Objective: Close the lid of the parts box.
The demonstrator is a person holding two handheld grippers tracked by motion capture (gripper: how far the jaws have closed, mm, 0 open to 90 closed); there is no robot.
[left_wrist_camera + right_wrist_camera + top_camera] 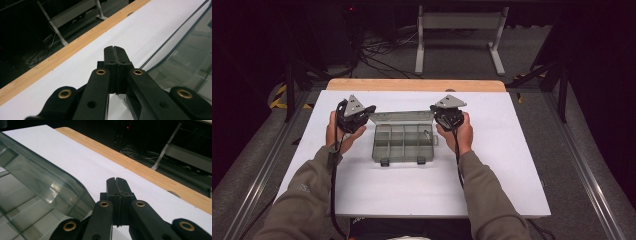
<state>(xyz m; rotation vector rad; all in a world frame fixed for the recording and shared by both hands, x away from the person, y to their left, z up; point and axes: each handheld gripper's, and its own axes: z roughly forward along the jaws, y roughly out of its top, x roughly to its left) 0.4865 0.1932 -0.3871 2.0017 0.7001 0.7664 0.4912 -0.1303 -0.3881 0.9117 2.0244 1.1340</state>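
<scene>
High view: a clear plastic compartment box (402, 142) lies near the middle of the white desk (492, 185), lid (401, 118) swung open at the far side, two latches on the near edge; its long axis runs 9 to 3 o'clock. Left gripper (368, 109) sits just beside the box's far left corner, right gripper (435, 108) just beside the far right corner; the box lies at 3 o'clock from the left one and at 9 o'clock from the right. The two hands look about equally near; neither gripper appears to touch the plastic, though the gap is too small to be sure. Compartments look mostly bare; a small pale item in a right-hand cell is too small to identify.

Left gripper view: left gripper (115, 47) with jaws pressed fully together, nothing between them; they point along the desk (82, 72) toward its wooden far edge (62, 56). The raised lid (185, 57) stands at 3 o'clock, cut off by the frame; the tray is seen only through it, dimly.

Right gripper view: right gripper (116, 179) likewise closed tight on nothing; the rounded lid corner (50, 187) rises at 9 o'clock, close beside the jaws, compartment dividers (22, 210) below it blurred by reflections. Judgement: the lid is the likely next target, and either hand would need to open before taking it.
</scene>
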